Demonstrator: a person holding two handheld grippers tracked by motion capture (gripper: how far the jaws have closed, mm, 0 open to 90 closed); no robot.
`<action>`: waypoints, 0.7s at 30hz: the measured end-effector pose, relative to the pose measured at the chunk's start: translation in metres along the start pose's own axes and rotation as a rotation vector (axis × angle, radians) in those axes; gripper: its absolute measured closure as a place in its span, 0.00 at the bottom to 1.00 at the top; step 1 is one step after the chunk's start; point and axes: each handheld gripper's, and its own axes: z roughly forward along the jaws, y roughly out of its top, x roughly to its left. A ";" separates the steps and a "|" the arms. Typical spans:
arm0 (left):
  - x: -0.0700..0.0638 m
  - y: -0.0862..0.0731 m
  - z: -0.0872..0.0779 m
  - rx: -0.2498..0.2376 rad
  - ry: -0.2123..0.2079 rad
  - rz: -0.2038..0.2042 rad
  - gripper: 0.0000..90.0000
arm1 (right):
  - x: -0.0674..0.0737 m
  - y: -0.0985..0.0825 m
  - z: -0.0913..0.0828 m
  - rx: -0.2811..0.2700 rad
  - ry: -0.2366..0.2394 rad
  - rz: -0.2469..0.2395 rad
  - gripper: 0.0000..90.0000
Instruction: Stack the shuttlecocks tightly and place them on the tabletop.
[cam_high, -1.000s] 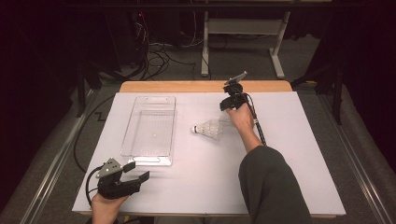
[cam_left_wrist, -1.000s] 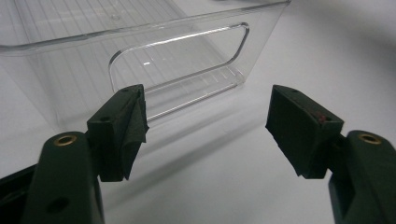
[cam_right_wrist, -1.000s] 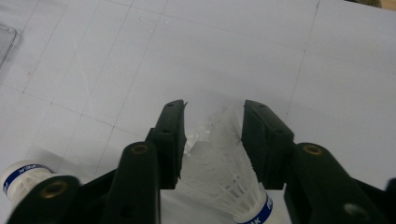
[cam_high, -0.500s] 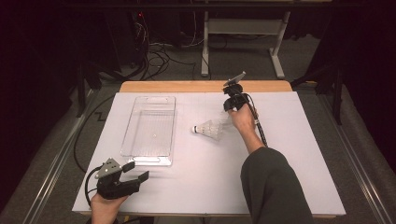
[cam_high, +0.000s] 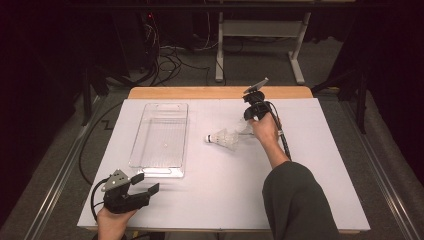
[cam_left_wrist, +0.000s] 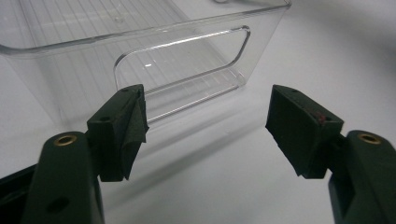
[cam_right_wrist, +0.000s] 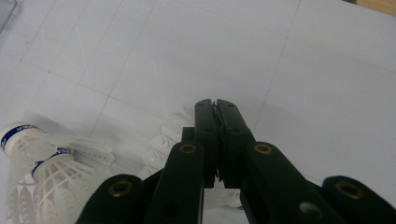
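White shuttlecocks (cam_high: 223, 138) with blue-banded corks lie clustered mid-table; two corks show in the right gripper view (cam_right_wrist: 44, 161). My right gripper (cam_high: 248, 127) reaches down at their feathered end. Its jaws have just been closing and now stand together (cam_right_wrist: 217, 122), pinching a thin edge of white feather (cam_right_wrist: 164, 140) that sticks out beside and under them. My left gripper (cam_high: 146, 183) rests near the table's front left, open with nothing between its pads (cam_left_wrist: 205, 126), facing the near end wall of a clear plastic tray (cam_left_wrist: 187, 46).
The clear tray (cam_high: 160, 135) lies lengthwise left of centre and holds nothing. A white sheet (cam_high: 310, 165) covers the table, with a wooden edge (cam_high: 200, 93) at the back. The right gripper's cable (cam_high: 282, 137) runs along the forearm.
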 end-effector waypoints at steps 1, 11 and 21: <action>0.000 0.000 0.000 0.001 0.000 0.001 0.33 | 0.000 -0.001 -0.001 -0.005 0.002 -0.003 0.99; 0.000 0.000 0.000 0.003 0.002 0.002 0.33 | -0.005 -0.006 -0.005 -0.013 -0.006 -0.009 0.99; 0.000 0.000 0.000 0.002 0.002 0.001 0.33 | -0.009 -0.011 -0.011 -0.026 -0.004 -0.007 0.99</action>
